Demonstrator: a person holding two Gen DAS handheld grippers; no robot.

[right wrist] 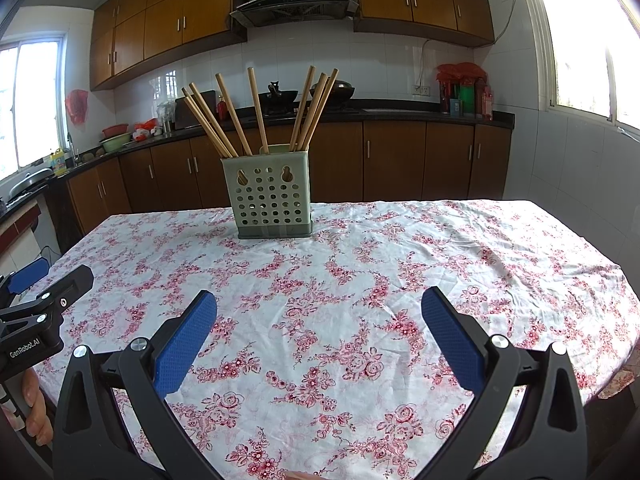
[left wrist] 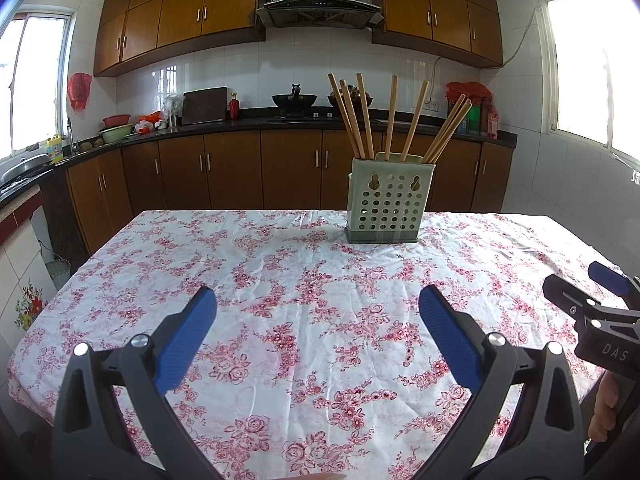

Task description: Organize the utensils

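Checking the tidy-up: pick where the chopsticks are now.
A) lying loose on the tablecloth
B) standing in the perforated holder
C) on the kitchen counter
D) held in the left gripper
B: the chopsticks stand fanned out in the perforated holder; both grippers are open and empty.

Floral-clothed table [left wrist: 280, 264] — perforated chopstick holder [left wrist: 386, 204] upright on it

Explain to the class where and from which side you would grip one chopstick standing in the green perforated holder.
Grip the bare upper shaft of an outer chopstick, well above the holder, coming from above and the near side. The sticks fan apart toward their tops, leaving room there for fingers; lower down they crowd together inside the rim. Both the right gripper and left gripper are open and empty.
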